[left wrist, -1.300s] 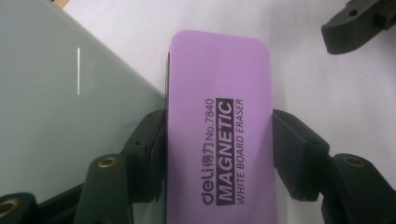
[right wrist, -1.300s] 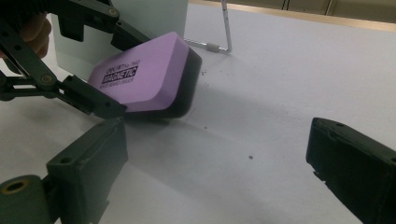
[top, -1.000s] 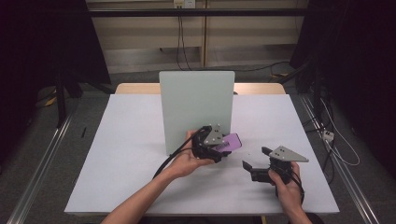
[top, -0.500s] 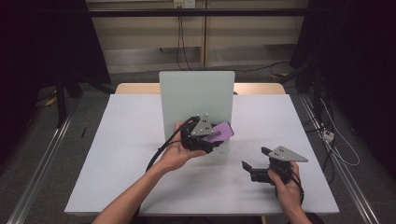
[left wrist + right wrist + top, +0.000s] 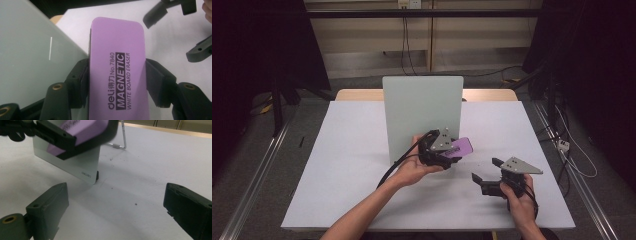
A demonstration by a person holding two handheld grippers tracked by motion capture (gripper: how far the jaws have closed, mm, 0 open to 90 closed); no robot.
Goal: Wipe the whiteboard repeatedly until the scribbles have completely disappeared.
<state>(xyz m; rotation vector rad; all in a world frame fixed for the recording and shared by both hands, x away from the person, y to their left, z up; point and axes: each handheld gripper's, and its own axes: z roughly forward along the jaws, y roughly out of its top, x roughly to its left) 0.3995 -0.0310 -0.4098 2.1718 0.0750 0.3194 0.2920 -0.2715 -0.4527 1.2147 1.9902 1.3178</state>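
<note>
Left claw (image 5: 454, 153) is clamped on a purple eraser (image 5: 460, 147), its two black jaws pressing the eraser's long sides. In the left gripper view the eraser (image 5: 117, 75) stands lengthwise between the jaws and reaches past their tips, its face printed "MAGNETIC WHITE BOARD ERASER" with "deli" and "No.7840". The person's left hand (image 5: 417, 167) carries this claw near the middle of the desk (image 5: 342, 165), just in front of the lower right corner of an upright pale green board (image 5: 422, 112). Whether the eraser touches the board's face cannot be told from these views.

The board stands at about 12 o'clock from the left claw, near the desk's centre. In the right gripper view its lower corner (image 5: 88, 173) bears a small "deli" mark and rests on the white desk top (image 5: 140, 187), with a thin metal stand leg (image 5: 122, 138) behind it.

At about 4 o'clock from the left claw, the right claw (image 5: 484, 170) is held by the right hand (image 5: 519, 197) near the desk's front edge. Its jaws stand wide apart with nothing between them, and they face the board's corner and the eraser (image 5: 85, 131). The two claws are near each other but not touching.
</note>
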